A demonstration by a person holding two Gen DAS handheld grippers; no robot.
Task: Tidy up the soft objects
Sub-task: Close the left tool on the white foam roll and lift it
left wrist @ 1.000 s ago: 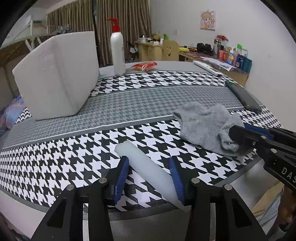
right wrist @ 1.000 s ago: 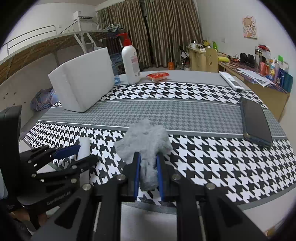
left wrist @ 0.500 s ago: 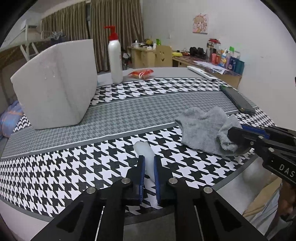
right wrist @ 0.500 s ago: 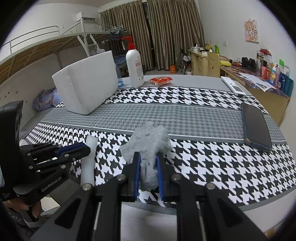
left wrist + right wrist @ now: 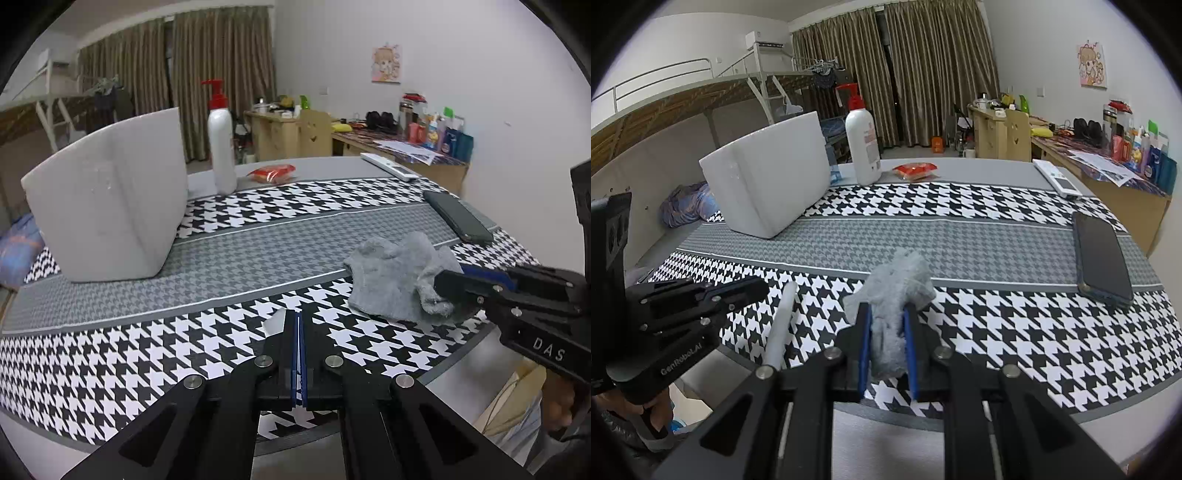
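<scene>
A grey cloth (image 5: 388, 273) lies crumpled near the front edge of the houndstooth table (image 5: 236, 254). My right gripper (image 5: 886, 308) is shut on the near end of the grey cloth (image 5: 897, 273), which bulges out past the blue pads. In the left wrist view that right gripper (image 5: 452, 275) comes in from the right. My left gripper (image 5: 297, 314) is shut on a soft white tube (image 5: 274, 325), squashed flat between the pads, with only a sliver showing. Seen from the right wrist, the white tube (image 5: 781, 321) looks thin beside the left gripper (image 5: 753, 290).
A big white foam block (image 5: 110, 214) stands at the back left. Behind it are a pump bottle (image 5: 221, 155) and a red packet (image 5: 273, 172). A dark phone (image 5: 1102, 254) and a white remote (image 5: 1058, 181) lie on the right. The table's front edge runs just under both grippers.
My left gripper's jaws have shut on the white tube and pressed it flat. The right gripper has stayed shut on the grey cloth without moving.
</scene>
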